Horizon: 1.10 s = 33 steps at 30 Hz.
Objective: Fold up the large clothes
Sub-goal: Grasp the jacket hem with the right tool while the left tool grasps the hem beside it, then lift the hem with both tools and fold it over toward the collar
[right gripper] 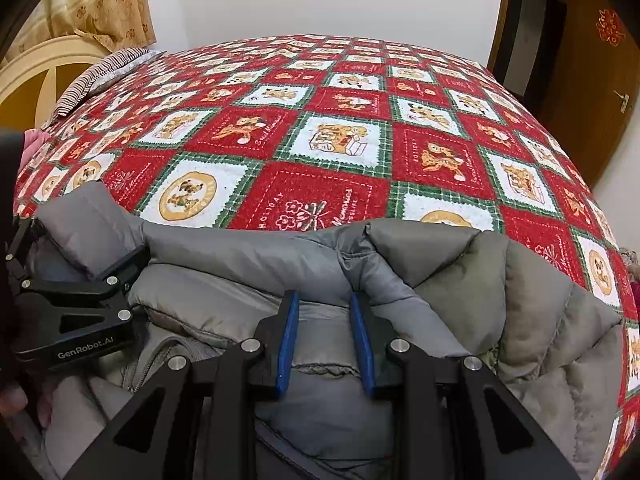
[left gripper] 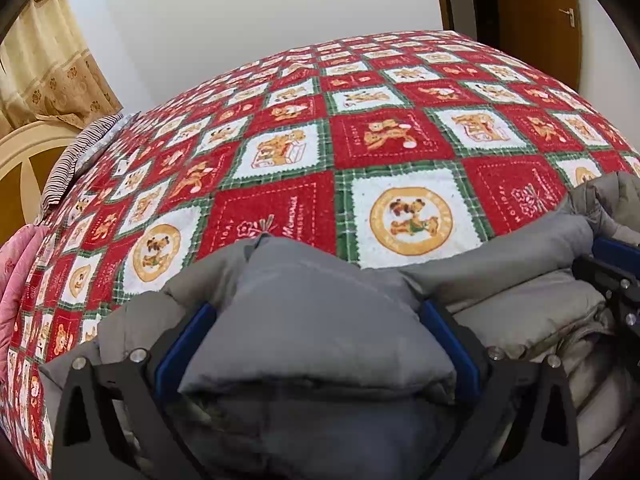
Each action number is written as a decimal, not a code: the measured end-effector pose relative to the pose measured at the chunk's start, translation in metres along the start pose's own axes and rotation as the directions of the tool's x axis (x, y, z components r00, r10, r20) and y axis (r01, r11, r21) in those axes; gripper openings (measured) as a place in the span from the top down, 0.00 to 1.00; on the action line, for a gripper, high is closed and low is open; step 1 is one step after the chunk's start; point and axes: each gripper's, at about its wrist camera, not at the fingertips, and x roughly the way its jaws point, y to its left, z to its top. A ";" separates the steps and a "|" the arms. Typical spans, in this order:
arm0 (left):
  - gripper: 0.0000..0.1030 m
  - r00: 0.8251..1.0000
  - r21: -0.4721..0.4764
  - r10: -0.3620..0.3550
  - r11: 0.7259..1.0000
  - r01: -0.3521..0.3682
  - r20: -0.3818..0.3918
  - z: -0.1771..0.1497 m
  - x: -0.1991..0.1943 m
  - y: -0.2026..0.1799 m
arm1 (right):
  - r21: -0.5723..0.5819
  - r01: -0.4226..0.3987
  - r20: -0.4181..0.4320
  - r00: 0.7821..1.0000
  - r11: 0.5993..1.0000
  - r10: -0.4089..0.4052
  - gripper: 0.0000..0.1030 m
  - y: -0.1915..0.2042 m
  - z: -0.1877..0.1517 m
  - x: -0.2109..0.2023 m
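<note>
A grey puffy jacket (left gripper: 312, 340) lies bunched at the near edge of a bed under a red, green and white patchwork quilt (left gripper: 280, 140). My left gripper (left gripper: 318, 306) stands wide open, and a thick fold of the jacket fills the space between its blue pads (left gripper: 188, 344). In the right wrist view the jacket (right gripper: 460, 280) spreads across the foreground over the quilt (right gripper: 320, 120). There my right gripper (right gripper: 324, 296) is narrowly shut on a quilted ridge of it. The left gripper (right gripper: 76, 240) shows at the left edge, and the right gripper (left gripper: 612, 264) at the right edge of the left wrist view.
A striped pillow (left gripper: 76, 156) (right gripper: 104, 68) lies at the far left of the bed by a cream headboard (right gripper: 48, 60). Pink fabric (left gripper: 20, 264) hangs off the left side. A wooden door (left gripper: 532, 20) stands at the right beyond the bed. A person's hand (right gripper: 16, 396) holds the left gripper.
</note>
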 end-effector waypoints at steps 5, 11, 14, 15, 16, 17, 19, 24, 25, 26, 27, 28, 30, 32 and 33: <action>0.00 1.000 0.003 0.004 1.000 -0.004 0.001 0.000 0.000 0.000 | -0.006 0.008 -0.003 1.000 1.000 -0.008 0.73 0.002 0.000 0.001; 0.00 1.000 0.001 -0.002 1.000 0.002 -0.001 0.000 0.001 0.000 | -0.019 0.024 -0.005 1.000 1.000 -0.024 0.73 0.005 0.000 0.002; 0.00 1.000 0.001 -0.002 1.000 0.002 -0.001 0.000 0.002 0.000 | -0.018 0.023 -0.005 1.000 1.000 -0.023 0.73 0.005 0.000 0.002; 0.00 1.000 0.001 -0.002 1.000 0.002 -0.002 0.000 0.002 -0.001 | -0.019 0.023 -0.006 1.000 1.000 -0.024 0.73 0.005 0.000 0.002; 0.00 1.000 0.002 -0.002 1.000 0.002 -0.001 0.000 0.002 -0.001 | -0.020 0.024 -0.006 1.000 1.000 -0.024 0.73 0.005 0.000 0.002; 0.00 1.000 0.001 -0.003 1.000 0.003 -0.001 0.000 0.002 0.000 | -0.020 0.024 -0.006 1.000 1.000 -0.024 0.73 0.004 0.000 0.002; 0.00 1.000 -0.002 -0.009 1.000 0.009 -0.005 0.000 0.003 0.000 | -0.019 0.022 -0.007 1.000 1.000 -0.023 0.73 0.004 0.000 0.003; 0.00 1.000 0.005 0.002 1.000 -0.002 -0.002 0.001 0.003 -0.001 | -0.020 0.024 -0.011 1.000 1.000 -0.024 0.73 0.005 0.001 0.003; 0.00 1.000 0.009 0.008 1.000 -0.008 -0.001 0.001 0.004 -0.001 | -0.021 0.025 -0.012 1.000 0.999 -0.026 0.73 0.005 0.001 0.004; 0.00 1.000 0.013 0.013 1.000 -0.013 0.001 0.001 0.004 -0.002 | -0.023 0.028 -0.013 0.999 0.999 -0.029 0.73 0.006 0.001 0.004; 0.00 1.000 0.016 0.016 1.000 -0.016 0.002 0.000 0.003 -0.003 | -0.027 0.032 -0.014 0.999 0.999 -0.032 0.73 0.007 0.001 0.005; 0.00 1.000 0.020 0.020 1.000 -0.020 0.003 0.000 0.003 -0.003 | -0.030 0.035 -0.014 0.999 0.999 -0.036 0.73 0.007 0.001 0.005; 0.00 1.000 0.025 0.027 0.999 -0.027 0.002 0.001 0.003 -0.005 | -0.043 0.047 -0.017 0.999 0.998 -0.048 0.73 0.010 0.002 0.006; 0.00 1.000 0.032 0.021 0.999 -0.021 -0.009 0.006 0.001 -0.002 | -0.067 0.056 -0.026 0.998 0.996 -0.058 0.73 0.012 0.005 0.004; 0.00 1.000 0.039 0.023 0.999 -0.023 -0.009 0.008 -0.004 0.000 | -0.082 0.049 -0.040 0.998 0.995 -0.052 0.70 0.010 0.009 0.000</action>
